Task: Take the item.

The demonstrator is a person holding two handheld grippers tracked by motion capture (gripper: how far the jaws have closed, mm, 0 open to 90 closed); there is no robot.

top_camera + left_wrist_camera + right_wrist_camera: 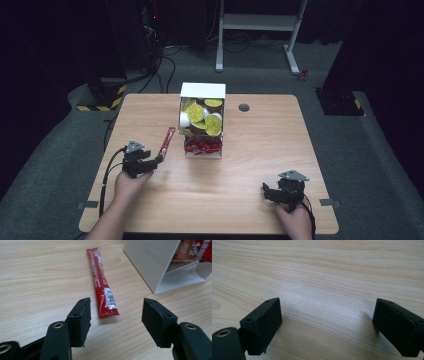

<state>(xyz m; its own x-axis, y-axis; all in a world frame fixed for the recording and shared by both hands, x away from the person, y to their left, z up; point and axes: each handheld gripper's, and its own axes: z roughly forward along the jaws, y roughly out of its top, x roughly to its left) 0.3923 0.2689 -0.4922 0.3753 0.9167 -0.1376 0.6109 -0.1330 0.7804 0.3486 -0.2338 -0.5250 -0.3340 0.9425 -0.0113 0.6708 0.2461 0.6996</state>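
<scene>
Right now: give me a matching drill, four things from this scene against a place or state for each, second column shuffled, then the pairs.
Things
1. red stick packet
2. white box
3. left gripper
4. right gripper

Places or states
A. jaws open over bare wood at the table's near right
B. lying flat on the table, left of the box
C. jaws open, the packet's near end just ahead of them, not gripped
D. mid-table, holding yellow-lidded cups above and red packets below

Pairs: 1-B, 2-D, 3-C, 4-A

Probably a lab: a light wooden bench (260,165) on grey carpet, dark curtains around, black stands with yellow-black hazard-striped bases (100,97), loose cables, white metal frame (257,22) beyond.
</scene>
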